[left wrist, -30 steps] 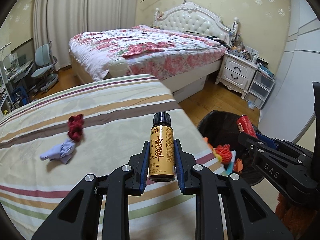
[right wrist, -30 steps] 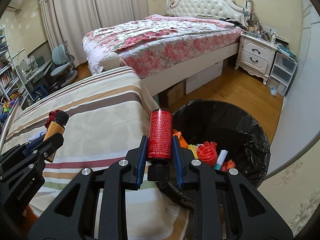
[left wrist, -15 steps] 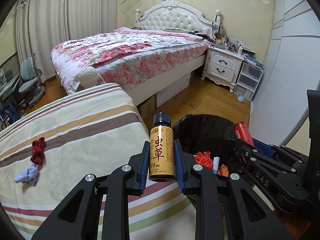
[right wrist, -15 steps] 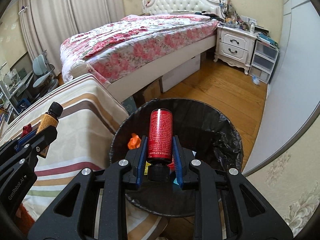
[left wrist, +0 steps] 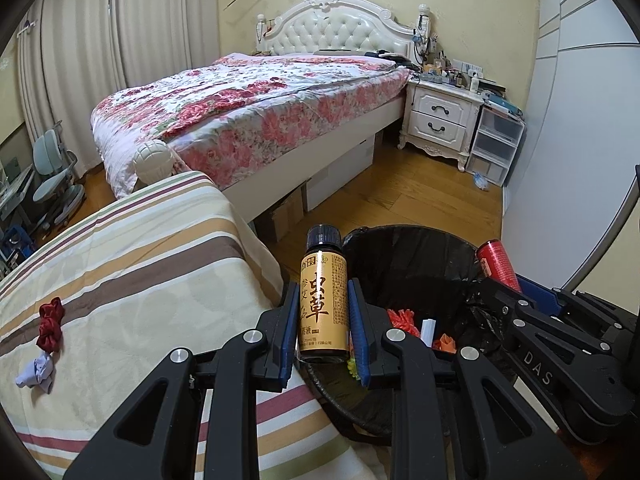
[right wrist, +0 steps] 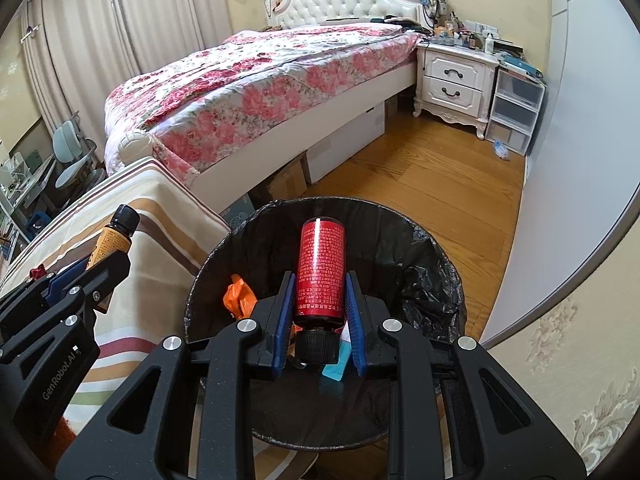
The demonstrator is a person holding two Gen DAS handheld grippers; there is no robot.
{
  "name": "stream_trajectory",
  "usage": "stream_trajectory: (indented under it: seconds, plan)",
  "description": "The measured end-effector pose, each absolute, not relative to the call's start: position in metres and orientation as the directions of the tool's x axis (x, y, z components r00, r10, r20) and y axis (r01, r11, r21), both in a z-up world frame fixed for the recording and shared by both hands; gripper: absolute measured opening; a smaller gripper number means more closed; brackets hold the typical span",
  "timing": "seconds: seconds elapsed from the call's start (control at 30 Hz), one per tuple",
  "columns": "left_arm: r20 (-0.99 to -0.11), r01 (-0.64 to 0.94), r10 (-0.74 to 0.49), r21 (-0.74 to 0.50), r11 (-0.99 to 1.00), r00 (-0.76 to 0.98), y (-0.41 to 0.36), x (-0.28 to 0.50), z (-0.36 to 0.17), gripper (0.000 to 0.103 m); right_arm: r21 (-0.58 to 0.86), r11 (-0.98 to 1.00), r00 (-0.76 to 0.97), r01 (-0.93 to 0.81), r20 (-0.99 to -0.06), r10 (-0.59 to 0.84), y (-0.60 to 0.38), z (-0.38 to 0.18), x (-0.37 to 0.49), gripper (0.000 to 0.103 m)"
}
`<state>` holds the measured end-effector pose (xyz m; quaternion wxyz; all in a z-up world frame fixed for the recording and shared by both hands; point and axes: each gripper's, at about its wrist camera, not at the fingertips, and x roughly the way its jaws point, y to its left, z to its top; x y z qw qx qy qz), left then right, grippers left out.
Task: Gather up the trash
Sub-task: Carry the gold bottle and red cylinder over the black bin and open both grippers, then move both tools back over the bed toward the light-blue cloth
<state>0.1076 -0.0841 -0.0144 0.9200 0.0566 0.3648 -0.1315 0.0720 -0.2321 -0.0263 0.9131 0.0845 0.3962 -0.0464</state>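
My left gripper (left wrist: 323, 320) is shut on a small amber bottle (left wrist: 323, 304) with a gold label and black cap, held upright at the left rim of the black-lined trash bin (left wrist: 404, 248). My right gripper (right wrist: 319, 312) is shut on a red bottle (right wrist: 319, 272), cap toward me, held over the bin (right wrist: 436, 264). The bin holds orange, red and white scraps. The red bottle also shows in the left wrist view (left wrist: 498, 260), and the amber bottle in the right wrist view (right wrist: 114, 240). A red scrunchie (left wrist: 50, 322) and a crumpled lilac scrap (left wrist: 36, 372) lie on the striped cloth.
The striped cloth surface (left wrist: 132, 280) lies left of the bin. A floral bed (left wrist: 256, 108) stands beyond, with a white nightstand (left wrist: 442, 120) and plastic drawers (left wrist: 496, 144) at the right. Wood floor (right wrist: 420, 184) runs behind the bin. A grey wall panel (right wrist: 568, 160) is on the right.
Both grippers have moved right, from the striped cloth toward the bin. The red bottle is now over the bin's opening; the amber bottle has reached its left rim. Both stay gripped.
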Motion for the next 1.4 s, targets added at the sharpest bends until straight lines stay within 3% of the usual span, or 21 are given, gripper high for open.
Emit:
stream_trajectory:
  seconds: [0.7,0.77,0.97,1.13,1.4]
  plan:
    - [-0.709,0.308,-0.203,0.021,0.951,0.675,-0.105,0.118,-0.024,0.026,0.122,0.975,0.671,0.188,-0.741,-0.037,-0.246,-0.035,0.077,0.026]
    - [-0.709,0.303,-0.198,0.024,0.953,0.677,-0.105,0.118,-0.025,0.043,0.119,0.974,0.67,0.195,-0.741,-0.044,-0.247,-0.034,0.078,0.031]
    - [-0.701,0.288,-0.188,0.026,0.957,0.688,-0.101,0.116,-0.023,0.06,0.111,0.97,0.677,0.215,-0.733,-0.066,-0.249,-0.032,0.074,0.043]
    - [-0.692,0.268,-0.177,0.025,0.963,0.7,-0.094,0.113,-0.02,0.07,0.1,0.968,0.683,0.231,-0.725,-0.088,-0.25,-0.028,0.072,0.056]
    - [-0.686,0.247,-0.153,0.04,0.968,0.712,-0.08,0.106,-0.015,0.072,0.091,0.967,0.682,0.237,-0.724,-0.099,-0.246,-0.027,0.068,0.065]
